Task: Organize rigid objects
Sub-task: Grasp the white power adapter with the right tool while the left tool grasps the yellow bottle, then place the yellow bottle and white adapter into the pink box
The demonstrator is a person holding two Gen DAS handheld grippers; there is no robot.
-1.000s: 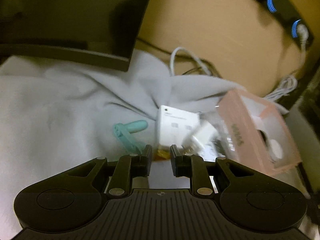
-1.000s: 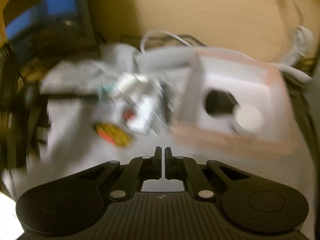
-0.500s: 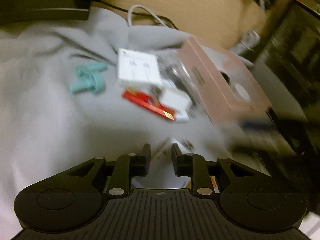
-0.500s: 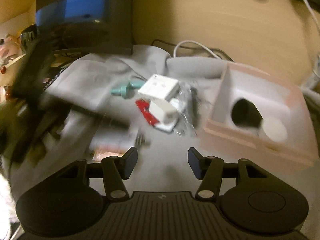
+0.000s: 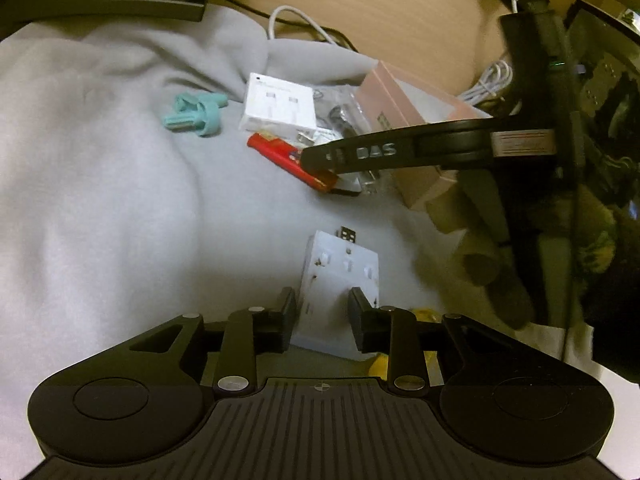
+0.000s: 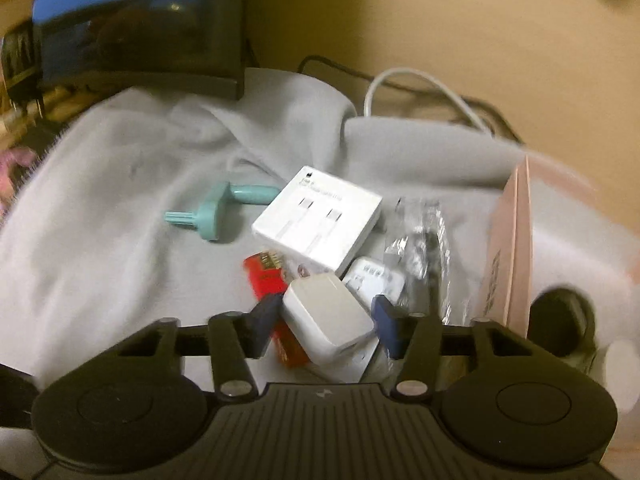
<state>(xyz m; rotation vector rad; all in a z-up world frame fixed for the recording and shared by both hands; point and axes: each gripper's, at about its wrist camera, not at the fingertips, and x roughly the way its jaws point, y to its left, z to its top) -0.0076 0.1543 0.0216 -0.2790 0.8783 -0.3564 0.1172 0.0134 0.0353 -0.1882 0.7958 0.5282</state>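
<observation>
Small items lie on a grey cloth (image 5: 100, 208). A flat white adapter (image 5: 340, 276) with a USB plug rests under my left gripper (image 5: 322, 316). Its jaws are opening and stand over the adapter without pressing it. In the right wrist view a white charger cube (image 6: 328, 320) sits between the fingers of my right gripper (image 6: 324, 322). Those jaws are closing and stand close beside the cube. The cube lies partly on a red lighter (image 6: 264, 276). Behind are a white cable box (image 6: 320, 220), a teal tool (image 6: 216, 212) and a pink box (image 6: 516, 248).
A clear bag of small parts (image 6: 424, 240) and another white plug (image 6: 372, 280) lie beside the pink box. A dark monitor (image 6: 140, 28) stands at the back left, with a white cable (image 6: 420, 84) behind the cloth. A gloved hand (image 5: 480, 240) holds the right gripper (image 5: 316, 160).
My right gripper went from shut to open and moved in over the white charger cube. My left gripper pulled back from the pile, widened a little, and now stands over the flat white adapter.
</observation>
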